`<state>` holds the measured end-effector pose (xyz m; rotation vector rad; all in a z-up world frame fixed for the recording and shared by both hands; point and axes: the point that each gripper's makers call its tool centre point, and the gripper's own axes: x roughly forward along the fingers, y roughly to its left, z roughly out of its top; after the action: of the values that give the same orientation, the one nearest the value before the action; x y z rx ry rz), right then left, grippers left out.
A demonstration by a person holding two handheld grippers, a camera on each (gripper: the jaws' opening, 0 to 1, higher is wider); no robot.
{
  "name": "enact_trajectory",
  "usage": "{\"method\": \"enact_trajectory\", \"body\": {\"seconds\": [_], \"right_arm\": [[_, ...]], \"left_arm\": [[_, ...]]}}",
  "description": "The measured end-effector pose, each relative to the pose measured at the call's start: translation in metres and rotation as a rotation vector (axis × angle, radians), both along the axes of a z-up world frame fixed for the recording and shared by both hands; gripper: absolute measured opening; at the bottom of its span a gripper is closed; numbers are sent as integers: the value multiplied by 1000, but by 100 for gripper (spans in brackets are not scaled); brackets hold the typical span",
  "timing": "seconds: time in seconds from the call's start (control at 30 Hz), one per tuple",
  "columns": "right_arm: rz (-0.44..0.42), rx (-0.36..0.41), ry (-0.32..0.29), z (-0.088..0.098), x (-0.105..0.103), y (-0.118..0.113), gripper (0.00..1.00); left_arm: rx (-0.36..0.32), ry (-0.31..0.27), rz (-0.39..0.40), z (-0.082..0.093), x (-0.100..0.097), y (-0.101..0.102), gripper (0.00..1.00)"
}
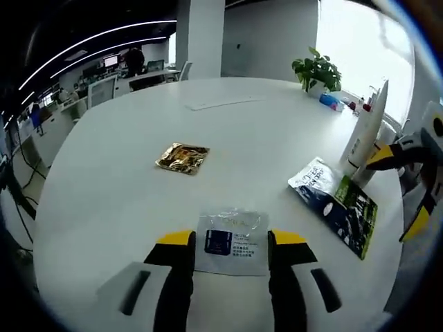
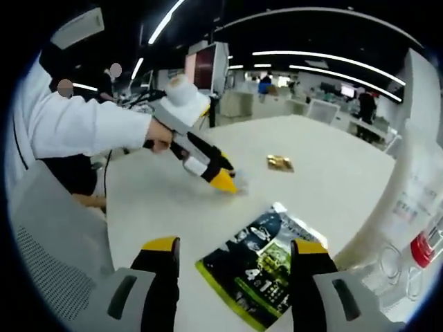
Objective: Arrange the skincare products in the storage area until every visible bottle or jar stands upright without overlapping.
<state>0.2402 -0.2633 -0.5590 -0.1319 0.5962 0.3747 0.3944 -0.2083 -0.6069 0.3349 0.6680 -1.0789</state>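
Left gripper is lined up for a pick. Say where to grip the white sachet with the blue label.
Take the white sachet by its near edge, coming in low from the left gripper side. It lies flat on the white table between the open jaws, so one jaw likely must slide under that edge.

white tube [image 1: 365,128]: my right gripper [image 1: 415,181] covers its base in the left gripper view; its print is too small for me to read.
white sachet [image 1: 232,243]: lower corners hidden behind my left gripper [image 1: 229,250] tips; small text unreadable.
dark pouch [image 2: 264,271]: near edge cut off at the bottom of the right gripper view.
clear bottle with red cap [image 2: 420,250]: blurred, cut by the rim.
gold packet [image 2: 280,163]: too small to tell more.
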Motion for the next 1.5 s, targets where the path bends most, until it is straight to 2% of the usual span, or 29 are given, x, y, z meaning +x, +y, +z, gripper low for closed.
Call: {"method": "enact_trajectory", "body": {"seconds": [0.1,0.47,0.57,0.67,0.83,1.13,1.23,1.5], "right_arm": [[9,-3,5,-2,-1,3,63],[40,8,33,-13,-4,12,46],[60,24,49,-18,-6,18,38],[61,53,56,-19,-7,23,38],[33,111,68,-18,-5,23,33],[32,159,63,-12,0,30,27],[40,184,68,-12,1,37,22],[58,214,93,-16,-2,50,21]], "left_arm": [[-14,10,-6,1,-11,2,45],[-76,30,-64,4,-50,1,44],[-97,27,-80,6,-55,3,44],[-130,24,-112,11,-65,2,44],[-144,22,-135,15,-79,7,44],[-169,15,-184,14,-109,13,43],[-179,7,-200,16,-114,13,43],[-211,-21,-250,22,-127,12,43]]}}
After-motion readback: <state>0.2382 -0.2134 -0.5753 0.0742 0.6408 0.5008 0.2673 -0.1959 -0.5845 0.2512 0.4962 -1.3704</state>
